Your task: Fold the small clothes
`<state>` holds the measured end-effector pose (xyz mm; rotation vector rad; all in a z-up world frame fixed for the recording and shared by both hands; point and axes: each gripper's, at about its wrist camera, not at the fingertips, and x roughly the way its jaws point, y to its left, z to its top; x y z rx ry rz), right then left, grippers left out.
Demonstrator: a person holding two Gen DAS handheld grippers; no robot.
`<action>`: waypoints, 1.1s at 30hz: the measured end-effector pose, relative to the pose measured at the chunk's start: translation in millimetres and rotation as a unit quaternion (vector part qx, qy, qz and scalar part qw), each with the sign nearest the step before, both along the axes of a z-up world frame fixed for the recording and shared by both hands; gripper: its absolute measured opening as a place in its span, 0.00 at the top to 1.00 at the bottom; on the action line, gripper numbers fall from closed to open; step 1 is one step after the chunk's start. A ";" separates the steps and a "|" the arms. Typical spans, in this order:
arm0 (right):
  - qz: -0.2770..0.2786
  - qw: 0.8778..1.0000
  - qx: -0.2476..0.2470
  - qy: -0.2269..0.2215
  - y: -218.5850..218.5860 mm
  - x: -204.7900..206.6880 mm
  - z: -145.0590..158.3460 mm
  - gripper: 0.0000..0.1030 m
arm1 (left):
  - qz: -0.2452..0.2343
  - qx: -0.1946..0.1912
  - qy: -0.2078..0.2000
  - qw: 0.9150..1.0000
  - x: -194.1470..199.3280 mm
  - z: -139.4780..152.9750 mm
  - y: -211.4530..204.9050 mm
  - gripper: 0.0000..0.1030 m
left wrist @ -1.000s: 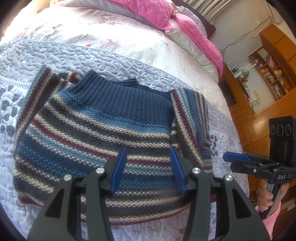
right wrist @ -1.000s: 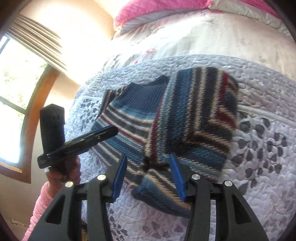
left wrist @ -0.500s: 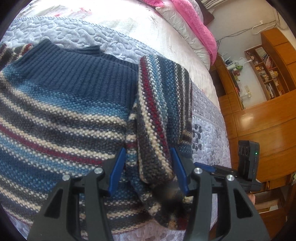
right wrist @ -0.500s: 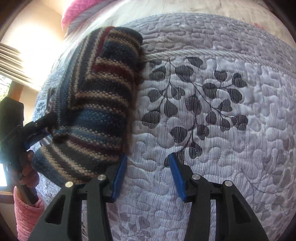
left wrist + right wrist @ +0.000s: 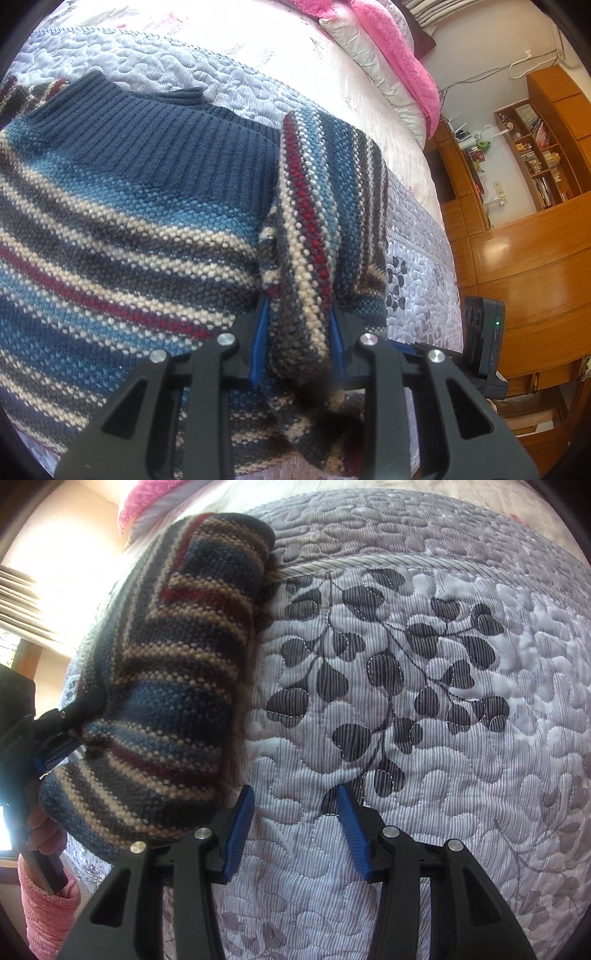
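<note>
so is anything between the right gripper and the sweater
Nothing visible. The right gripper is open over bare quilt, with the sweater just beside its left finger; the left gripper already pinches the sleeve.

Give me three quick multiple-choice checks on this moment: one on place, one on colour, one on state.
1. Where does the striped knitted sweater lie?
A. on the lilac quilted bedspread
B. on a wooden floor
C. in a basket

2. What colour is the sweater's ribbed collar?
A. pink
B. navy blue
C. white

3. What is the left gripper doing?
A. open over bare quilt
B. shut on the folded striped sleeve
C. holding a pillow

Answers: 1 A, quilt shows around and beside the sweater. 2 B, the ribbing is dark blue. 3 B, its blue fingers press on both sides of the sleeve, while the right gripper stands open over the quilt.
</note>
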<state>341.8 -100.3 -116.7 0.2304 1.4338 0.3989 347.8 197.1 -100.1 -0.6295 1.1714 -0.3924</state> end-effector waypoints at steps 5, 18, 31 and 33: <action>-0.003 1.000 0.004 0.003 3.5 -1.6 -4.6 0.54 | 0.008 -0.010 -0.014 1.000 -6.4 4.2 5.0 0.75; 0.009 1.000 -0.008 -0.007 -2.1 -5.0 -1.8 0.55 | 0.040 -0.001 -0.106 0.994 -22.8 74.5 63.8 0.89; 0.018 0.999 -0.029 -0.016 6.8 -4.9 5.0 0.53 | -0.007 -0.027 -0.033 0.999 -17.1 21.9 84.5 0.78; 0.023 0.999 -0.032 -0.016 5.7 -5.0 5.3 0.53 | -0.001 -0.040 -0.029 0.999 -13.7 11.2 80.3 0.69</action>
